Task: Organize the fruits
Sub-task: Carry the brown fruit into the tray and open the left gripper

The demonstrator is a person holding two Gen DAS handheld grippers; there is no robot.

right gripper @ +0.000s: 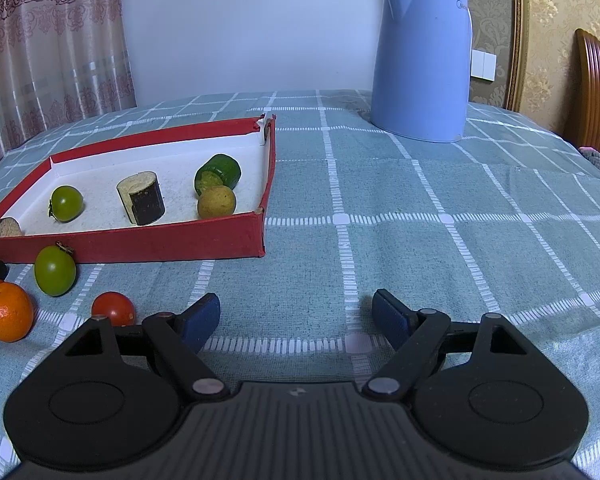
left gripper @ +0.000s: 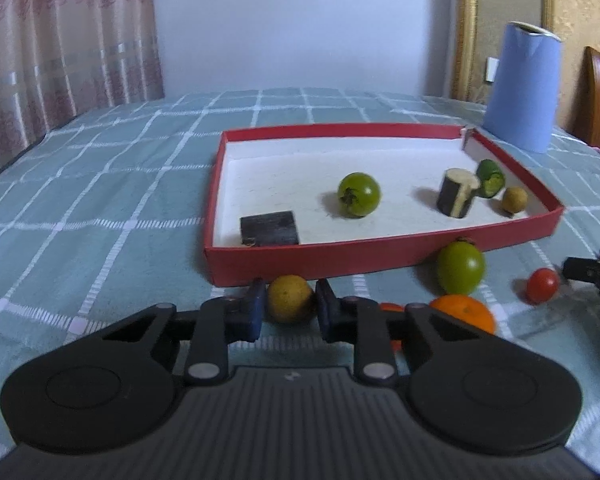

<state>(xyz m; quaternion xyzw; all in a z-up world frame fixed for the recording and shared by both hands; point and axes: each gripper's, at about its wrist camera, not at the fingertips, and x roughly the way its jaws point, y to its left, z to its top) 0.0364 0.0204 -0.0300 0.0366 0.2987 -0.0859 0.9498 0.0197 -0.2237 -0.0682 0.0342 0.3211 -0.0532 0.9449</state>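
My left gripper (left gripper: 290, 305) is shut on a small yellow-brown round fruit (left gripper: 290, 299), just in front of the red tray's (left gripper: 380, 258) near wall. Inside the tray lie a green tomato (left gripper: 359, 194), a dark cane piece (left gripper: 458, 192), a cut green piece (left gripper: 491, 178), another yellow-brown fruit (left gripper: 514, 200) and a dark block (left gripper: 269, 228). On the cloth outside sit a second green tomato (right gripper: 55, 271), an orange (right gripper: 7, 312) and a red cherry tomato (right gripper: 113, 308). To the right of these, my right gripper (right gripper: 296, 316) stands open over bare cloth, nothing between its fingers.
A tall blue kettle (right gripper: 422, 60) stands at the back right, beyond the tray's far corner. The teal checked cloth (right gripper: 420, 220) covers the whole surface. A wooden chair back (right gripper: 598, 92) rises at the far right edge; curtains hang at the left.
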